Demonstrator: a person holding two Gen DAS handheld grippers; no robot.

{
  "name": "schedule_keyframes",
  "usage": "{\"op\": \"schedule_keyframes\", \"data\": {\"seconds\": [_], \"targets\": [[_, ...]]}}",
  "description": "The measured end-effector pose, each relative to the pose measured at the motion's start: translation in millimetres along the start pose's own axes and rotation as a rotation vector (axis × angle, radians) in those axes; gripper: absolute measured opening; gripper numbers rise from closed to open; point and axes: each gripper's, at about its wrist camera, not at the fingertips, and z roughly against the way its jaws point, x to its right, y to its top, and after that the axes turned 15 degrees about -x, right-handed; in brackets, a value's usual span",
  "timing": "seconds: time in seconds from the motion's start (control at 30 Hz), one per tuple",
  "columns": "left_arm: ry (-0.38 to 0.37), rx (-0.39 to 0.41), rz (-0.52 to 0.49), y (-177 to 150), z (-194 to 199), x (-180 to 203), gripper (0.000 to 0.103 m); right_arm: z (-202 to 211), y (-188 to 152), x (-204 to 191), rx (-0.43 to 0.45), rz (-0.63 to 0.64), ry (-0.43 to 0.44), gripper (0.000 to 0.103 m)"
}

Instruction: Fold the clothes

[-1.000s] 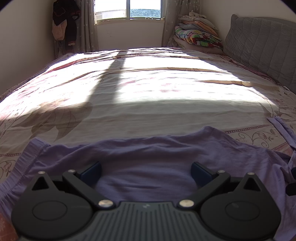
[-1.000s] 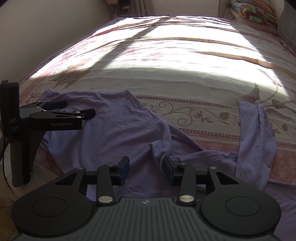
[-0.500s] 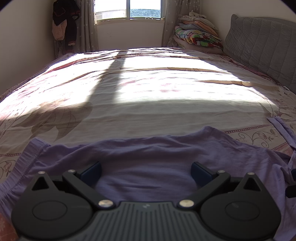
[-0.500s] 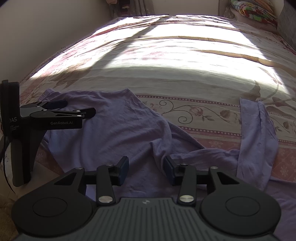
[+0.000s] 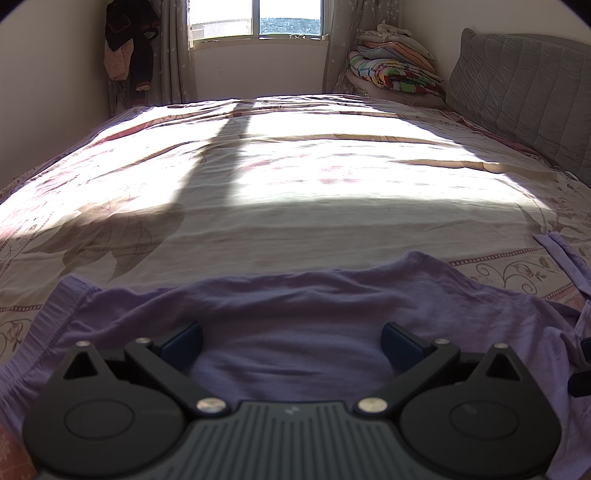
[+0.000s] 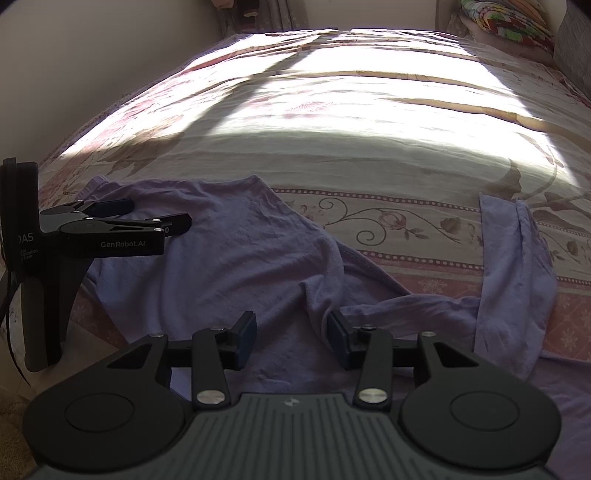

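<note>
The right gripper [image 6: 291, 334] hovers low over the crumpled middle of the purple shirt [image 6: 236, 266], its blue pads partly apart with a raised ridge of cloth just ahead of the gap; nothing is pinched between them. Against a second earlier the gap looks a touch wider and the hand has not shifted, which suggests the grab on that fold has yet to be made. The left gripper [image 5: 291, 343] sits with its jaws spread wide above flat purple fabric, empty, and looks the same as a second ago. The shirt lies rumpled along the near edge of the bed [image 5: 295, 221], one hemmed corner toward the left and a long strip of it [image 6: 513, 273] trailing off to the right, unchanged from before. So the folding appears barely begun: the garment probably needs spreading flat first. Farther off, sunlight crosses the floral sheet, and stacked blankets [image 5: 395, 70] sit by the window [image 5: 255, 18].
</note>
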Motion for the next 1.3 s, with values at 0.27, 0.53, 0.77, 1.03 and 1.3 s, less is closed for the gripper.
{"op": "schedule_keyframes", "data": {"seconds": [0.27, 0.53, 0.77, 1.03, 1.3], "targets": [[0.000, 0.000, 0.000, 0.0, 0.0, 0.0, 0.103, 0.7, -0.6, 0.1, 0.000, 0.000, 0.001, 0.047], [0.000, 0.000, 0.000, 0.0, 0.0, -0.1, 0.103, 0.9, -0.6, 0.2, 0.000, 0.000, 0.002, 0.047], [0.000, 0.000, 0.000, 0.0, 0.1, -0.1, 0.103, 1.4, -0.5, 0.5, -0.001, 0.000, 0.004, 0.047], [0.000, 0.000, 0.000, 0.0, 0.0, -0.1, 0.103, 2.0, -0.7, 0.7, -0.001, -0.002, 0.008, 0.047], [0.000, 0.000, 0.000, 0.1, 0.0, 0.0, 0.103, 2.1, -0.8, 1.0, -0.001, -0.005, 0.011, 0.047]]}}
